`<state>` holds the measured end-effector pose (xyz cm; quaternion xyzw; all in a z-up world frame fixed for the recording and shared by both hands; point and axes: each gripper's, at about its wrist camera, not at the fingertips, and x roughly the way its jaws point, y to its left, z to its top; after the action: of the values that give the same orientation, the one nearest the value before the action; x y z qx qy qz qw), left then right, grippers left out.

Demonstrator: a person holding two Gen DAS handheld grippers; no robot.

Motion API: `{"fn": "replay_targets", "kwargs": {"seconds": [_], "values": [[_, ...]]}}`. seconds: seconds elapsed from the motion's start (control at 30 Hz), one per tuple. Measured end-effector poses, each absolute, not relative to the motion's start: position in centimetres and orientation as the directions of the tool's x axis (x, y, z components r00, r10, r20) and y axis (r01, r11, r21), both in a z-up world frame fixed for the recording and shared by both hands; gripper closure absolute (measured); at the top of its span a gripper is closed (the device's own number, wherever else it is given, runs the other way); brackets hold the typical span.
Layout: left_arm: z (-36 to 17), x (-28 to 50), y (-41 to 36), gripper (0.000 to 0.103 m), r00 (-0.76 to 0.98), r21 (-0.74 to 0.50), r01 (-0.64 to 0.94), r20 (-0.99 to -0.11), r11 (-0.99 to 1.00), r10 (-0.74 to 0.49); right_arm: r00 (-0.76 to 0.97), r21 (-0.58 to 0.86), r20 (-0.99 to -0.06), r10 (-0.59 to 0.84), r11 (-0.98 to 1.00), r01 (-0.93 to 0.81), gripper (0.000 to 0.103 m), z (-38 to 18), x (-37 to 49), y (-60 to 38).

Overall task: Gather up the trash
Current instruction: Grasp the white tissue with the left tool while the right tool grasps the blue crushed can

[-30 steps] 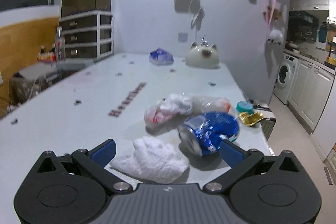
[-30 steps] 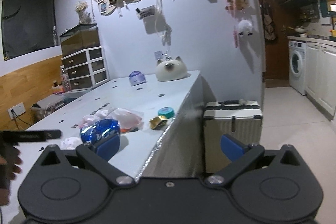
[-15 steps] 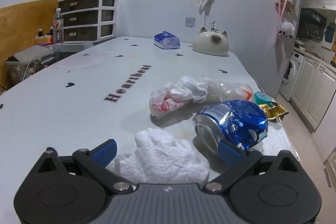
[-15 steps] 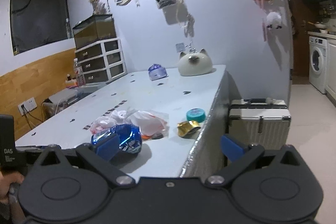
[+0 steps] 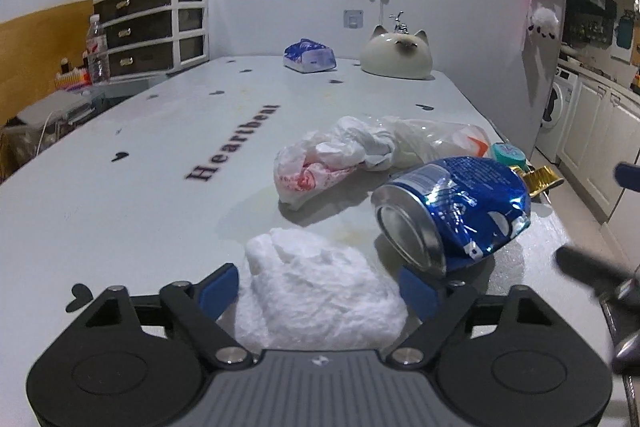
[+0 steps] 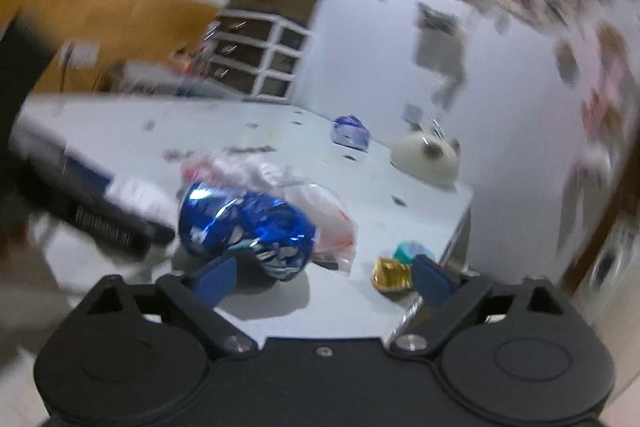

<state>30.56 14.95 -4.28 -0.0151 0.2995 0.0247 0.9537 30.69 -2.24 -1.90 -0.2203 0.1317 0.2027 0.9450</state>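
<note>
- My left claw [image 5: 316, 291] is closing around the crumpled white paper tissue [image 5: 320, 291] on the pale table [image 5: 120, 211]; its blue pads have narrowed but are not yet pressing.
- My right claw [image 6: 320, 277] is swinging in, jaws apart and starting to close, nothing between them.
- The crushed blue drink can [image 6: 248, 227] is lying just ahead, likely next.

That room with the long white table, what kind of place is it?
Most likely someone's home, an open living and kitchen space. A washing machine stands under white kitchen cabinets, plastic storage drawers sit by the wall, and a cat-shaped ornament decorates the table.
</note>
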Motion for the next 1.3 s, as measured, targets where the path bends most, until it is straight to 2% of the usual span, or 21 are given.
{"fn": "replay_targets", "kwargs": {"seconds": [0.2,0.27,0.43,0.5,0.6,0.67,0.83,1.03,1.3], "values": [[-4.5,30.8,15.6,0.024,0.813,-0.053,-0.063,-0.582,0.997,0.020,0.929,-0.755,-0.231,0.290,0.549,-0.359,0.010,-4.6,30.0,2.2],[-4.5,30.9,15.7,0.028,0.814,-0.050,-0.062,-0.581,0.997,0.022,0.933,-0.833,-0.206,0.295,0.448,-0.326,0.014,-5.5,29.9,3.2],[-4.4,30.9,16.0,0.041,0.819,-0.065,-0.065,-0.573,0.996,0.016,0.935,-0.895,-0.172,0.311,0.347,-0.280,0.022,-6.0,30.6,4.7],[-4.4,30.8,16.1,0.045,0.821,-0.070,-0.061,-0.571,0.996,0.011,0.930,-0.903,-0.182,0.320,0.319,-0.287,0.026,-6.0,31.0,5.2],[-4.3,30.8,16.2,0.053,0.822,-0.076,-0.057,-0.569,0.995,0.004,0.918,-0.913,-0.205,0.340,0.272,-0.304,0.039,-6.4,31.5,5.8],[-4.3,30.7,16.3,0.058,0.822,-0.087,-0.054,-0.570,0.995,-0.005,0.916,-0.916,-0.224,0.334,0.249,-0.314,0.051,-6.8,32.0,6.4],[-4.0,30.6,16.8,0.072,0.825,-0.122,-0.053,-0.565,0.991,-0.025,0.915,-0.915,-0.243,0.321,0.238,-0.326,0.074,-7.5,32.5,7.2],[-3.4,30.3,17.2,0.079,0.838,-0.148,-0.060,-0.545,0.987,-0.031,0.904,-0.818,-0.294,0.309,0.408,-0.405,0.075,-5.8,32.3,6.9],[-2.5,29.3,17.3,0.080,0.853,-0.157,-0.058,-0.520,0.986,-0.033,0.858,-0.575,-0.395,0.329,0.640,-0.510,0.076,-2.5,31.7,5.3]]}}
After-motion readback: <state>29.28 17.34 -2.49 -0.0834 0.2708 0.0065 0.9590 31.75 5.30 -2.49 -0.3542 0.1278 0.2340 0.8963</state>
